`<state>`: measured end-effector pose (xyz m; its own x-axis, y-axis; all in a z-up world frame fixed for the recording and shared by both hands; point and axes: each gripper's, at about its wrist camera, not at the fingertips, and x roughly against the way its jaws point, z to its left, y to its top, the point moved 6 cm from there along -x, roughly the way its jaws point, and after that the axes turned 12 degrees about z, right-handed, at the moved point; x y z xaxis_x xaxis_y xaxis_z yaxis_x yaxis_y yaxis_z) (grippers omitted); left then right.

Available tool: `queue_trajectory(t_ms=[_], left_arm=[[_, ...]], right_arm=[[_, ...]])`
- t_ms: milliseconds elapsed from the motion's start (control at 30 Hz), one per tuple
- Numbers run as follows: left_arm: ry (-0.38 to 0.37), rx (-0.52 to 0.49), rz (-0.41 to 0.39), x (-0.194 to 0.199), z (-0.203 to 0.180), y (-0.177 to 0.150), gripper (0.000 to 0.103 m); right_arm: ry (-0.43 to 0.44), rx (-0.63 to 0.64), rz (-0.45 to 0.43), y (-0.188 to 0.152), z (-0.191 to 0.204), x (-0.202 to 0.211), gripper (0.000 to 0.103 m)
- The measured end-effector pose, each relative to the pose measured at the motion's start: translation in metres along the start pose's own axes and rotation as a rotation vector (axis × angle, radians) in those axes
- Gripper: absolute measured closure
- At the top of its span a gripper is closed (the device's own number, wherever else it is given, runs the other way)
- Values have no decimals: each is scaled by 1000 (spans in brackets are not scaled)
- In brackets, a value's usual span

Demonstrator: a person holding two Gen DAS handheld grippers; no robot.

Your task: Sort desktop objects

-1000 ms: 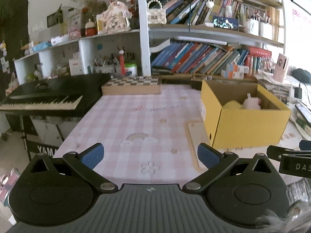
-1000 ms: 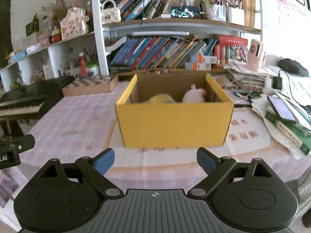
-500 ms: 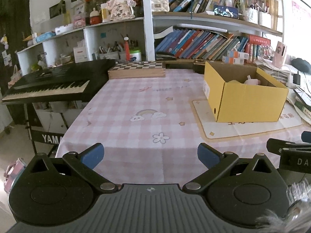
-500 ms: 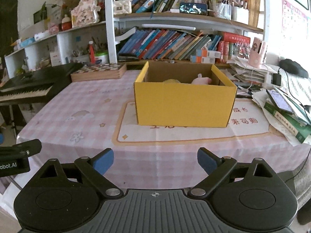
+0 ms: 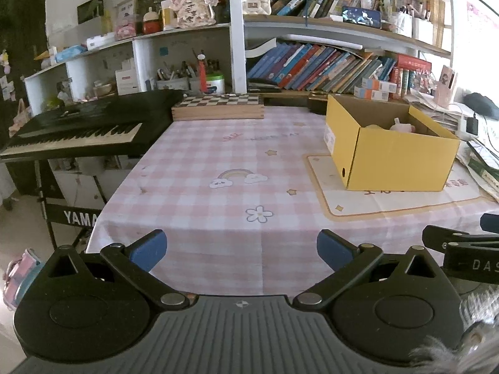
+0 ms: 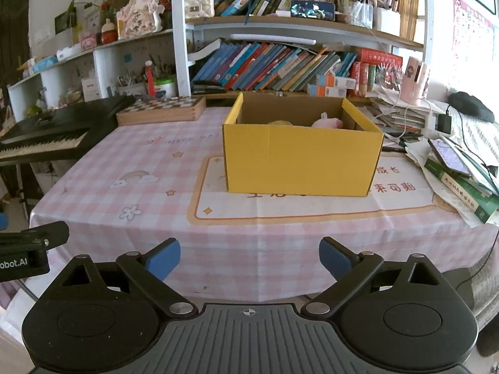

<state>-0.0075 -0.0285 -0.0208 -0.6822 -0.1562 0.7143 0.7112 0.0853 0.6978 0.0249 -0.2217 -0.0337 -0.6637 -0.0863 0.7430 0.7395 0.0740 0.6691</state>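
Your left gripper [image 5: 241,247] hangs with its blue-padded fingers [image 5: 148,249] spread wide and nothing between them, held off the near edge of the table. Your right gripper [image 6: 249,255] is just as wide apart and just as empty, also short of the near edge. Ahead of both lies the pink checked tablecloth [image 5: 218,168], bare in front of the left tool. Straight ahead of your right gripper, and off to the right of your left one, the yellow cardboard box [image 6: 301,159] stands open-topped on a cream mat [image 6: 312,208]. Inside it a pink item [image 6: 327,123] and a yellowish item [image 6: 280,122] peek over the wall; what they are is unclear. Beyond the box, a wooden chessboard case [image 6: 162,109] sits at the far edge. A black keyboard [image 5: 75,131] stands to the left of the table.
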Motion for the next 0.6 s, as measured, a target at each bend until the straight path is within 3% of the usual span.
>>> queue_trajectory(t_ms=[600], left_arm=[[-15, 6, 15, -7, 3, 0, 0]], right_arm=[[-5, -3, 7, -1, 4, -1, 5]])
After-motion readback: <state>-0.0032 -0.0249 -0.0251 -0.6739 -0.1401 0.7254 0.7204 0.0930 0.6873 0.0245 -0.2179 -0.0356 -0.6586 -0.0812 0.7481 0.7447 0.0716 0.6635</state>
